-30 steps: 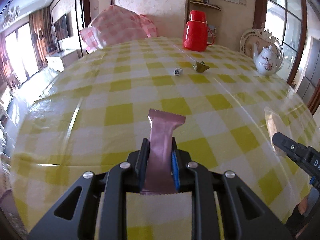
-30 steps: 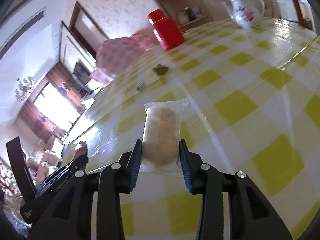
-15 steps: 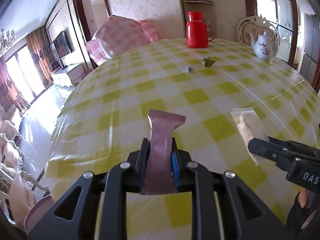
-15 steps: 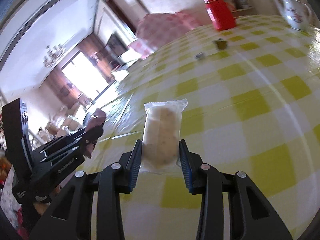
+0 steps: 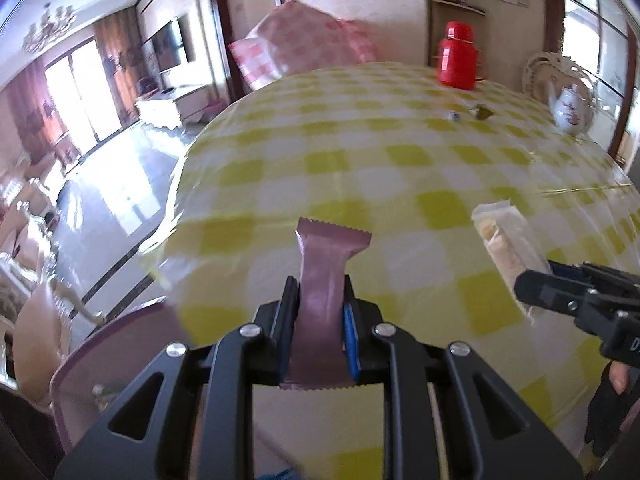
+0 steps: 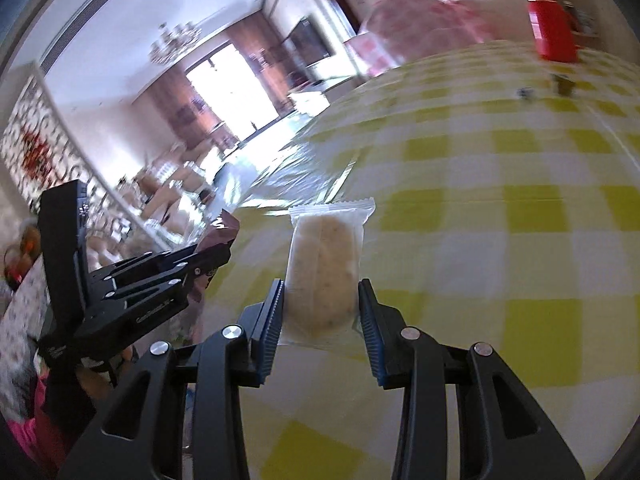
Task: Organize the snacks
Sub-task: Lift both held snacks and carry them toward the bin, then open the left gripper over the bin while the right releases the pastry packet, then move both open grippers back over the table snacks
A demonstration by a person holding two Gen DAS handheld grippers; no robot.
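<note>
My left gripper (image 5: 320, 300) is shut on a mauve snack packet (image 5: 326, 280) and holds it above the near left edge of the table. My right gripper (image 6: 322, 300) is shut on a clear-wrapped biscuit packet (image 6: 324, 268), also held in the air. In the left wrist view the biscuit packet (image 5: 508, 240) and the right gripper (image 5: 560, 284) show at the right. In the right wrist view the left gripper (image 6: 208, 256) with the mauve packet (image 6: 220, 236) shows at the left. Two small wrapped sweets (image 5: 480, 112) lie far across the table.
The round table has a yellow checked cloth (image 5: 400, 168). A red thermos jug (image 5: 458, 60) and a white teapot (image 5: 572, 108) stand at the far side. A purple chair back (image 5: 112, 360) sits at the near left edge. Pink checked cushions (image 5: 304, 36) lie beyond the table.
Both grippers have pulled back and swung left toward the table's near left edge, still holding their packets. The purple chair back has come into view.
</note>
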